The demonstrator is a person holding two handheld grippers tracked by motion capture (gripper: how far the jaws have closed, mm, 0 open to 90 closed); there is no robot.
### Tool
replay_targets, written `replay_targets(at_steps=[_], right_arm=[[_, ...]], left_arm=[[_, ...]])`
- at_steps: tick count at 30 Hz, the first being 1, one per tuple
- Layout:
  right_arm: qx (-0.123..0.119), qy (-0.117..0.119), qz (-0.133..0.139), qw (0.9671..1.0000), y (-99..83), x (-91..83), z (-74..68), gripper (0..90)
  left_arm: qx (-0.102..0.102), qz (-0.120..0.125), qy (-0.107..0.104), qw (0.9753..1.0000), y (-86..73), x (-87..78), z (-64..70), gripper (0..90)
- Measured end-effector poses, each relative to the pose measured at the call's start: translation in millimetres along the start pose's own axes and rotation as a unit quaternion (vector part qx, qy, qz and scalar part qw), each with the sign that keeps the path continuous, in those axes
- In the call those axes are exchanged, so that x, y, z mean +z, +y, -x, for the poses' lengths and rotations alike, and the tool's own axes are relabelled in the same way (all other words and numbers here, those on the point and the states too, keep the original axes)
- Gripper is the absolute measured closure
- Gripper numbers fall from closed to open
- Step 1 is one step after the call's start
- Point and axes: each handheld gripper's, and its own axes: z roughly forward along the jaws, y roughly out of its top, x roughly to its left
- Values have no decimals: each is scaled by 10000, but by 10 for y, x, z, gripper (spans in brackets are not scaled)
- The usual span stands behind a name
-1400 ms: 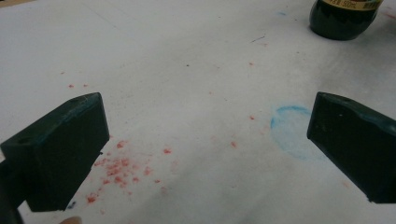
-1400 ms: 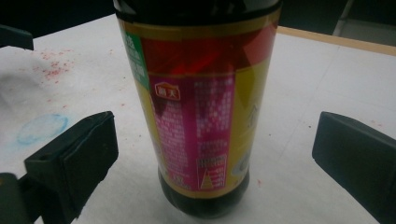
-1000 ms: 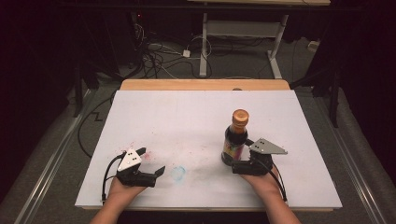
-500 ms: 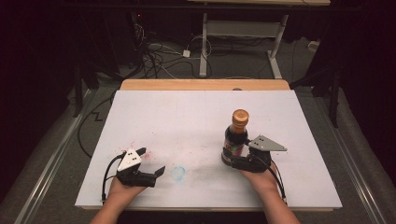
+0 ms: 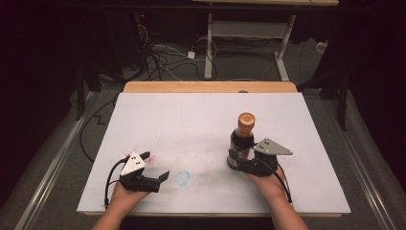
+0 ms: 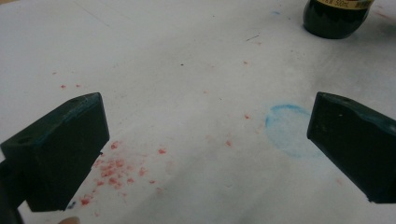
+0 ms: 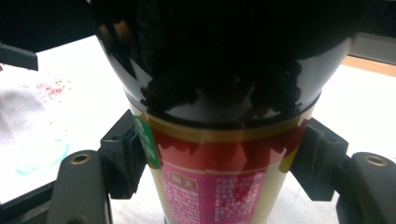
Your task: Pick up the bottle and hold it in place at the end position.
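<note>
A dark glass bottle (image 5: 242,141) with a copper cap and a red and yellow label stands upright on the white table top (image 5: 201,120), right of centre. My right gripper (image 5: 235,162) is shut on the bottle's lower body; in the right gripper view the bottle (image 7: 219,140) sits squeezed between both jaws. My left gripper (image 5: 160,179) rests near the front left of the table, open with nothing between its jaws. In the left gripper view the bottle's base (image 6: 334,21) shows far off at the top right.
A faint blue ring stain (image 5: 182,178) lies just right of the left gripper, also seen as a blue ring (image 6: 289,128). Red specks (image 6: 116,168) dot the table by the left gripper. A wooden strip (image 5: 210,87) edges the table's far side; cables and table legs lie beyond.
The right gripper has shifted slightly left around the bottle's base. The left gripper has stayed put.
</note>
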Motion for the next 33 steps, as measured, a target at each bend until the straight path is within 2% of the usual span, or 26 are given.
replay_targets(at_steps=[5, 8, 10, 14, 22, 28, 33], right_arm=[[-126, -39, -133, 9998, 43, -3, -25, 322], [-66, 31, -165, 9998, 71, 16, -39, 323], [-145, 25, -152, 9998, 97, 39, -63, 322], [-110, 72, -102, 9999, 166, 102, -86, 321], [-85, 132, -106, 9998, 327, 367, -70, 320], [-160, 91, -101, 9998, 428, 605, -61, 320], [-107, 107, -79, 9999, 495, 776, -44, 320]], left_arm=[[-60, 3, -34, 10000, 10, -4, -7, 0], [-167, 51, -55, 9998, 29, -13, -24, 0], [-147, 55, -61, 9999, 26, -15, -21, 0], [-101, 41, -69, 9999, 15, -14, -9, 0], [-96, 36, -75, 9999, 15, -15, -7, 0], [-155, 50, -102, 9998, 25, -23, -15, 0], [-168, 59, -116, 9998, 26, -27, -15, 0]])
